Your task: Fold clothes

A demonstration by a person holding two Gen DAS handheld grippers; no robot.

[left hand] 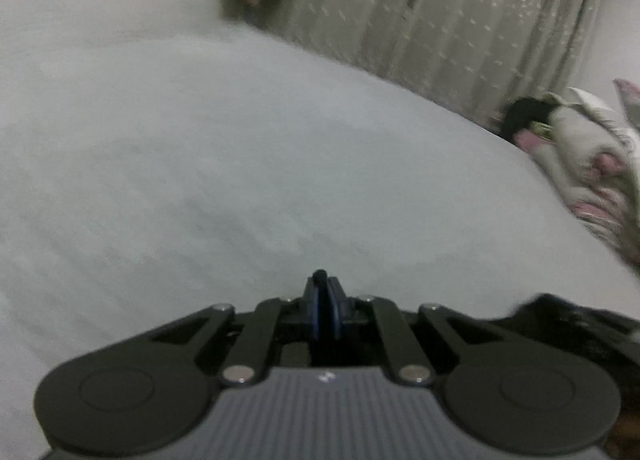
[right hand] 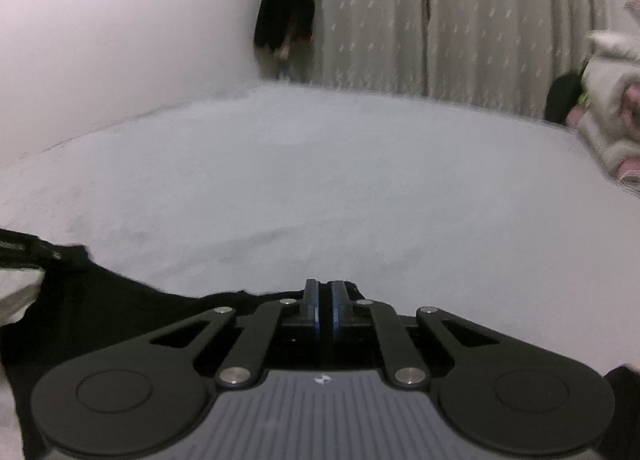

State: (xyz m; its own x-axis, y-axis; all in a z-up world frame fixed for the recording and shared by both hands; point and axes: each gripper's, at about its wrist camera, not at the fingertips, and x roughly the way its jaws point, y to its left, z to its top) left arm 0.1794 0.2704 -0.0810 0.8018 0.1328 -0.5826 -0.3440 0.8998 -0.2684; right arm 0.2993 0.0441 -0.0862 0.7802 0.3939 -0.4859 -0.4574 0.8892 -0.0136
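Observation:
A black garment (right hand: 100,300) hangs below and to the left of my right gripper (right hand: 325,288), whose jaws are pressed together on its top edge; a waistband or collar with a label shows at far left. My left gripper (left hand: 323,284) is shut with a small bit of black cloth pinched at its tips; more of the black garment (left hand: 572,324) shows at its lower right. Both grippers hold the garment above a white bed sheet (left hand: 240,160), which also shows in the right wrist view (right hand: 320,180).
A pile of white and pink bedding (left hand: 592,156) lies at the right edge of the bed, also in the right wrist view (right hand: 608,120). Beige curtains (right hand: 440,20) hang behind. A dark item (right hand: 286,16) hangs by the wall corner.

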